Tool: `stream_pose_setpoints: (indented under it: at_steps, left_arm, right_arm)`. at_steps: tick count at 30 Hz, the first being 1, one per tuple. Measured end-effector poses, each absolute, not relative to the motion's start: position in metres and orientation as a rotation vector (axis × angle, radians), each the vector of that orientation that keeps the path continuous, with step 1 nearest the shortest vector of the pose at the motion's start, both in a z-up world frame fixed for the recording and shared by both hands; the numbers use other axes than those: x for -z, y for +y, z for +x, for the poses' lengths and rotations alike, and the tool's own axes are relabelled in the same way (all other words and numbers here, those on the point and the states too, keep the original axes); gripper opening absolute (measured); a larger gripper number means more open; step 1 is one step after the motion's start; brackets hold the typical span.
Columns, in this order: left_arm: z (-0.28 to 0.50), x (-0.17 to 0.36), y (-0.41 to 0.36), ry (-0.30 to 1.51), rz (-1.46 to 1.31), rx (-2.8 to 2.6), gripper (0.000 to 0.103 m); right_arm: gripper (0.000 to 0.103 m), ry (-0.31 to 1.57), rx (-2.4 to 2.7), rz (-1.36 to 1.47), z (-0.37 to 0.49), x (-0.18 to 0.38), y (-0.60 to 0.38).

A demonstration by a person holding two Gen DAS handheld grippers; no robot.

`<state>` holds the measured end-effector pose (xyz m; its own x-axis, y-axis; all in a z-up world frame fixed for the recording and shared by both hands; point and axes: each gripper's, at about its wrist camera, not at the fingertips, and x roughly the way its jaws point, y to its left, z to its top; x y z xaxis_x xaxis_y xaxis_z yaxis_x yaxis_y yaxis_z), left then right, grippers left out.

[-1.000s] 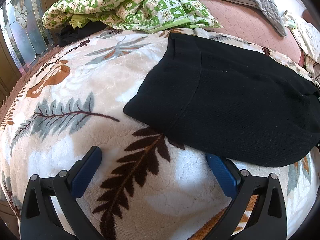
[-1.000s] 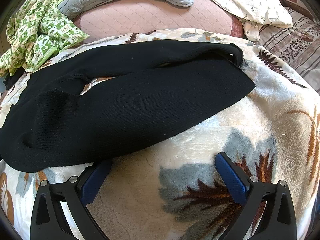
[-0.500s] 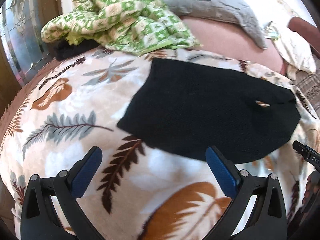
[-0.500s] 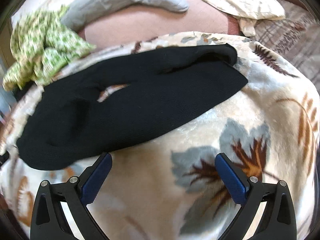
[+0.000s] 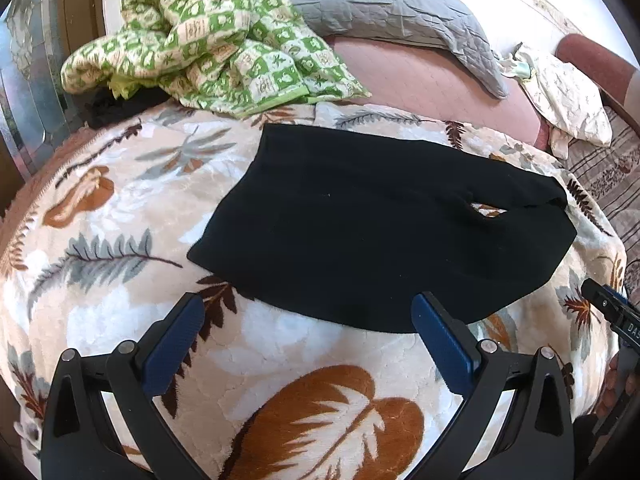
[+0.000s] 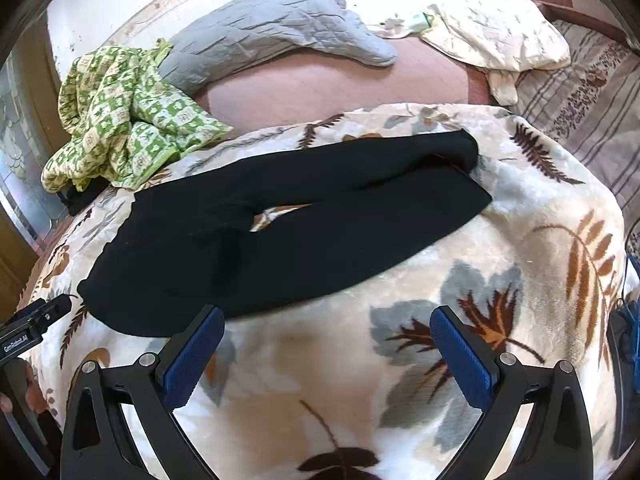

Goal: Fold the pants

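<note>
Black pants (image 5: 360,224) lie flat on a leaf-patterned blanket (image 5: 120,216), legs side by side with a small gap showing blanket between them. In the right wrist view the same pants (image 6: 304,240) stretch from lower left to upper right. My left gripper (image 5: 308,316) is open just short of the pants' near edge, holding nothing. My right gripper (image 6: 328,328) is open too, its left pad (image 6: 192,352) close to the pants' near hem, nothing between its fingers. Each gripper shows at the edge of the other's view.
A crumpled green checked cloth (image 5: 208,36) lies at the back left, a grey quilted pillow (image 5: 396,12) behind on a pink sheet (image 6: 320,84). A cream pillow (image 6: 496,32) and striped bedding (image 6: 592,92) sit at the right. A window (image 5: 28,92) borders the left.
Both grippers have pulled back and up from the pants, so the whole garment now shows. Both have stayed open and empty.
</note>
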<state>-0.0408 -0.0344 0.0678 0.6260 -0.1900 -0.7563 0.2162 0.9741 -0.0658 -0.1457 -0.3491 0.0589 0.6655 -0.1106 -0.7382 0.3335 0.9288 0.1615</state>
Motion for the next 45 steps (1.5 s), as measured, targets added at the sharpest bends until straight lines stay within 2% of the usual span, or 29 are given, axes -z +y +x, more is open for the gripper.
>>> stream_pose_setpoints:
  at_steps: [13,18,19,20,21,22,23,24,25,28,35,38,41,43,45]
  left_arm:
    - [-0.008,-0.015,0.001,1.001,-0.209,0.154,0.103]
    - [0.011,-0.012,-0.008,0.982,-0.240,0.152,0.103]
    - [0.014,-0.012,-0.010,0.983,-0.243,0.158,0.102]
    - [0.017,-0.012,-0.015,0.981,-0.245,0.169,0.092]
    - [0.020,-0.013,-0.019,0.981,-0.240,0.173,0.077]
    - [0.024,-0.013,-0.023,0.979,-0.227,0.167,0.070]
    - [0.027,-0.013,-0.025,0.975,-0.222,0.167,0.044]
    - [0.030,-0.013,-0.025,0.983,-0.229,0.167,0.018]
    - [0.033,-0.013,-0.024,0.997,-0.252,0.177,0.017]
    - [0.036,-0.019,-0.012,1.009,-0.329,0.207,0.014]
    - [-0.003,-0.052,0.007,0.960,-0.285,0.242,0.013]
    - [-0.025,-0.048,0.018,0.974,-0.255,0.228,0.013]
    - [-0.038,-0.030,0.025,1.015,-0.243,0.210,0.013]
    - [-0.040,-0.023,0.029,1.026,-0.272,0.213,0.014]
    - [-0.041,-0.024,0.029,1.015,-0.275,0.212,0.015]
  right_arm:
    - [0.102,0.824,0.330,0.440,-0.125,-0.027,-0.422]
    - [0.100,0.837,0.326,0.579,-0.098,-0.006,-0.451]
    - [0.099,0.828,0.327,0.606,-0.093,-0.001,-0.456]
    - [0.099,0.803,0.332,0.606,-0.091,-0.001,-0.458]
    - [0.092,0.780,0.333,0.593,-0.086,-0.001,-0.459]
    - [0.074,0.782,0.336,0.585,-0.081,0.000,-0.460]
    - [0.061,0.784,0.336,0.579,-0.075,0.002,-0.462]
    - [0.029,0.792,0.335,0.587,-0.070,0.005,-0.464]
    - [0.010,0.803,0.339,0.610,-0.066,0.010,-0.467]
    - [0.005,0.775,0.330,0.649,-0.072,0.000,-0.469]
    - [0.005,0.787,0.291,0.499,-0.129,-0.058,-0.445]
    - [0.005,0.851,0.279,0.485,-0.153,-0.056,-0.440]
    - [0.021,0.954,0.287,0.464,-0.167,-0.039,-0.444]
    - [0.048,1.001,0.359,0.470,-0.177,-0.029,-0.457]
    - [0.063,0.992,0.394,0.523,-0.187,-0.025,-0.474]
